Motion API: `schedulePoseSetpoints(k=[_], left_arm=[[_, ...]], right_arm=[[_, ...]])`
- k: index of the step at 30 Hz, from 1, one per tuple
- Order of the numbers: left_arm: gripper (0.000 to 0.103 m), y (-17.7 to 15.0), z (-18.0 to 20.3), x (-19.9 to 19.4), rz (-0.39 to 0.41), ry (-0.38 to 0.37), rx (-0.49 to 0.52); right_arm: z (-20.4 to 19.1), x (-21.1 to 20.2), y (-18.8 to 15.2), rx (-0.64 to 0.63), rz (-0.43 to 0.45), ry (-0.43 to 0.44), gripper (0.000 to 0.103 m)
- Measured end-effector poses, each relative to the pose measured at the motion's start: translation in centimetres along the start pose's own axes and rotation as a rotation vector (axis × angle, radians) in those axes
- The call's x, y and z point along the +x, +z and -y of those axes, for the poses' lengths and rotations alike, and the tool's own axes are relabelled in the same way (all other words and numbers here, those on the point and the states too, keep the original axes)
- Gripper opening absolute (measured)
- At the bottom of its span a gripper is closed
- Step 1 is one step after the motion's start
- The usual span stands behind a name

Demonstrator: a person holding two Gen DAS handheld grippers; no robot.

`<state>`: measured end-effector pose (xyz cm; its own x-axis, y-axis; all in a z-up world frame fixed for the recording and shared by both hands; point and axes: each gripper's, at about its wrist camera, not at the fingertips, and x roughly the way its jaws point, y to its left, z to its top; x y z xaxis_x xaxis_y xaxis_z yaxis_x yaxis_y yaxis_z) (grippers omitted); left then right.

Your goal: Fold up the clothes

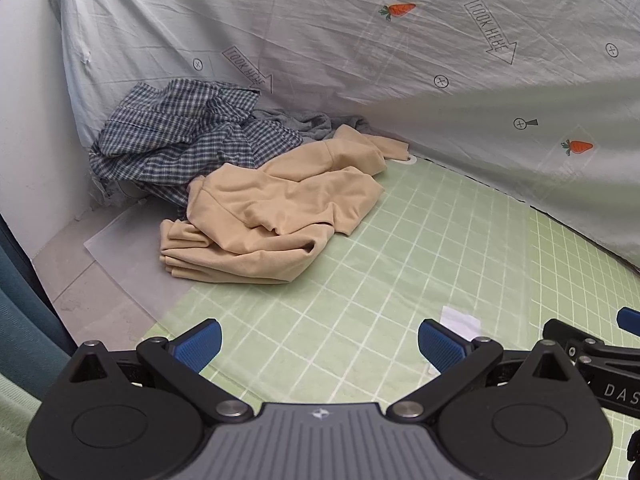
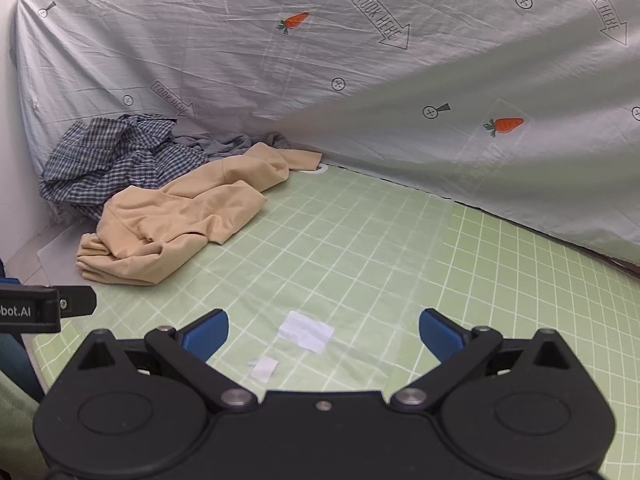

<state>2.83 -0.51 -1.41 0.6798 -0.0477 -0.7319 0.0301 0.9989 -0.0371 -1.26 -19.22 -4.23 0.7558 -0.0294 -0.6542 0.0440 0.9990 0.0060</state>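
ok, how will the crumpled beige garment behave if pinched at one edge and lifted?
The crumpled beige knit garment will probably droop limply: it lies in soft rounded folds on the green grid mat. Layers likely unfurl, since it is bunched over itself. It may drag the blue checked shirt, which it seems to touch.

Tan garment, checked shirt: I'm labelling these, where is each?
tan garment (image 1: 280,216), left wrist view, on its crumpled middle.
checked shirt (image 2: 108,160), right wrist view, on its bunched centre.

Two low wrist views, side by side, sharing clothes pile (image 1: 240,184) and mat (image 2: 360,240)
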Motion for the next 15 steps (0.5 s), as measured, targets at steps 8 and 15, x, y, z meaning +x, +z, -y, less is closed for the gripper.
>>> schedulePoseSetpoints(k=[8, 15], left_arm=[[0.103, 3.1, -1.7, 6.0, -0.073, 0.049, -0.110], [0.103, 6.5, -6.4, 13.2, -0.151, 0.135, -0.284]], right_arm=[[1.9, 5.2, 2.5, 0.004, -0.014, -0.010, 0.103], [1.3, 13.6, 6.8, -0.056, -0.056, 0.033, 0.103]])
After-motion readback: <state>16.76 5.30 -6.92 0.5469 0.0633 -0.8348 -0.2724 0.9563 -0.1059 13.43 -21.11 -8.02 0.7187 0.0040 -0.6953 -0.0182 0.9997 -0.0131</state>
